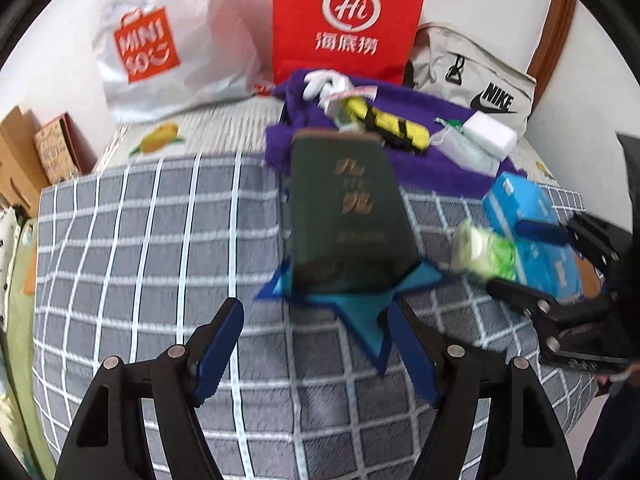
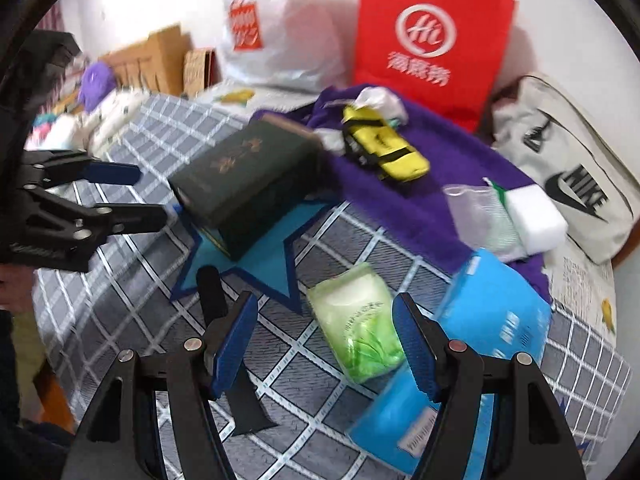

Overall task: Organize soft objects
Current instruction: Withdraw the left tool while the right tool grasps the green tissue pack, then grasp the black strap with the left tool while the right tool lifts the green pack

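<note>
My left gripper [image 1: 316, 344] was spread wide with nothing between its 2 blue pads [image 1: 218, 344]. It hung over the grey checked blanket [image 1: 140, 240]. Just ahead of it stood a dark green box [image 1: 344, 216] with gold writing, sitting on a blue star-shaped mat [image 1: 360, 312]. One point of the star lay just in front of my right-side pad.

My right gripper [image 2: 324, 344] was spread wide too, holding nothing. Between its 2 pads, a little ahead, lay a green tissue pack [image 2: 356, 320] on the blanket. A blue tissue pack [image 2: 496, 308] lay just beside the right pad, touching the green one. Another blue pack [image 2: 392, 416] sat under that pad.

Further ahead of both tools lay a purple towel [image 2: 400, 200]. On it rested a yellow pouch with black straps [image 2: 380, 148], a white sponge block [image 2: 536, 212] and a clear bag [image 2: 472, 208] next to the block. A white glove [image 1: 320, 80] lay at the far edge of the towel.

At the back stood a red paper bag [image 1: 348, 20], a white Miniso bag [image 1: 160, 48] and a grey Nike bag [image 1: 480, 84].
</note>
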Motion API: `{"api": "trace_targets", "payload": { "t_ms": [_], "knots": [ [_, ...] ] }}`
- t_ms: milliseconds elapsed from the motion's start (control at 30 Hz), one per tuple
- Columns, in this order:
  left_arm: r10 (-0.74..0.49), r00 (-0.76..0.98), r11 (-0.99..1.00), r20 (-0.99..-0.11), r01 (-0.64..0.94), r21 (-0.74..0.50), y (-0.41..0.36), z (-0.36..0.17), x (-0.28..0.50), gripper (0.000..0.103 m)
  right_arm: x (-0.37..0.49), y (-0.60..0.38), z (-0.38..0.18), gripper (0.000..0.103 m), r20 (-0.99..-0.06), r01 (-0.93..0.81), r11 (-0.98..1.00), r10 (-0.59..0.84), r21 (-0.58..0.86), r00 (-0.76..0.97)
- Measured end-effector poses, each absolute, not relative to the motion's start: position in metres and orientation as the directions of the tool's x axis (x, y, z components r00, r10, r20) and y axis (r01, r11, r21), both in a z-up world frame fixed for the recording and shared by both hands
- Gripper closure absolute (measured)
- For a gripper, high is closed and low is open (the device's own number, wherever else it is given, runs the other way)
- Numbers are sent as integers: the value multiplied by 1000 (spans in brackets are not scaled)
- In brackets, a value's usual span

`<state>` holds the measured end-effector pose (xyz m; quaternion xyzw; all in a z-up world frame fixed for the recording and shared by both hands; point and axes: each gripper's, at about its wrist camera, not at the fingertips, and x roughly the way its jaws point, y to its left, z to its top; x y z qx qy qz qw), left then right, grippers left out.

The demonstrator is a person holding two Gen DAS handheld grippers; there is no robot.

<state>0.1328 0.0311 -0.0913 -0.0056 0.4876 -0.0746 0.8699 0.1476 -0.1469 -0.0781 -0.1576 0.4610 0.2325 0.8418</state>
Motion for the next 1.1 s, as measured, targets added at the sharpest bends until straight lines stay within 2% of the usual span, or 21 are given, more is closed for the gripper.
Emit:
{"api": "trace_targets", "payload": {
  "t_ms": [167,400,433,500,533,567,600,633,833,1100],
  "knots": [
    [-151,503,987,-851,126,-101,42,-102,127,30,161,-126,-101,34,-884,-582,787,109,-203,455],
    [-142,505,989,-851,114,-98,50,-109,136,30,175,-124,-128,34,-918,-615,754,42,-229,393],
    [-149,500,988,-853,114,-106,49,-111,137,30,178,-127,-127,37,-922,-612,764,59,-204,382],
    [-162,488,985,-858,132,-110,45,-114,138,30,185,-131,-126,52,-926,-601,780,78,-175,370],
    [-163,486,984,-859,138,-108,42,-115,138,30,186,-133,-124,56,-922,-599,783,94,-165,377],
    [-162,484,984,-860,141,-106,40,-117,137,30,185,-134,-123,63,-920,-608,779,109,-156,376],
    [-165,481,984,-861,142,-109,39,-118,137,30,182,-134,-119,75,-916,-617,772,125,-152,382],
    [-170,479,983,-861,143,-115,38,-118,136,30,180,-134,-115,80,-913,-620,772,141,-140,382],
    [-180,470,982,-864,139,-129,36,-122,126,30,161,-130,-91,83,-896,-625,779,252,-37,367],
    [-224,462,971,-858,180,-156,22,-119,101,30,125,-146,-65,84,-853,-558,829,318,37,414]
  ]
}}
